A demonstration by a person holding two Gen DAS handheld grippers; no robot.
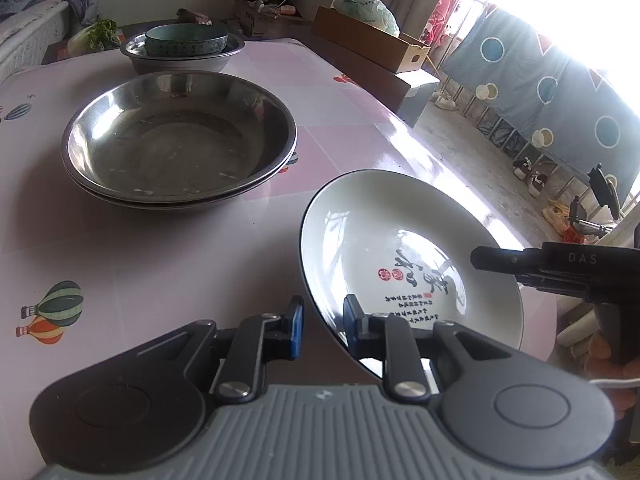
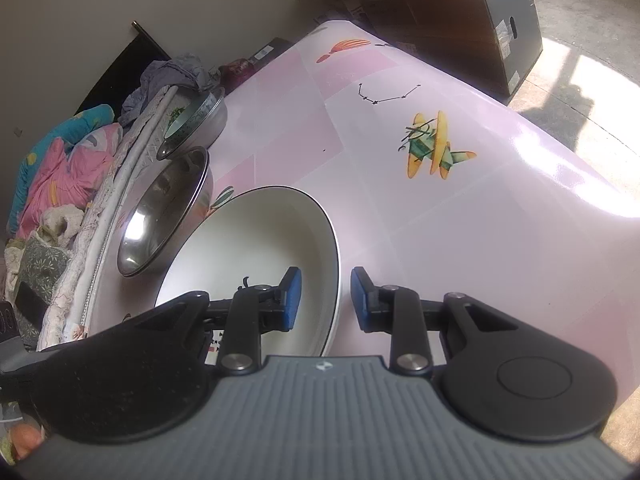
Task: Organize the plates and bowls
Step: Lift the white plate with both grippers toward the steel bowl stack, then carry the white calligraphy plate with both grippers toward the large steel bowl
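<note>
A white plate with black calligraphy (image 1: 384, 252) lies on the pink table near its right edge; it also shows in the right wrist view (image 2: 256, 240). My left gripper (image 1: 323, 330) is open, its jaws standing on either side of the plate's near rim. My right gripper (image 2: 326, 300) is open, its jaws straddling the plate's right rim; it shows in the left wrist view (image 1: 500, 262) over the plate. Two stacked steel basins (image 1: 180, 140) sit to the left. Farther back a teal bowl (image 1: 186, 40) rests in a smaller steel bowl (image 1: 176, 60).
The table (image 2: 460, 220) has a pink cloth with balloon prints. Cardboard boxes (image 1: 372, 44) stand beyond its far right corner. Bedding (image 2: 60, 168) lies along the table's left side. The floor drops off at the right edge.
</note>
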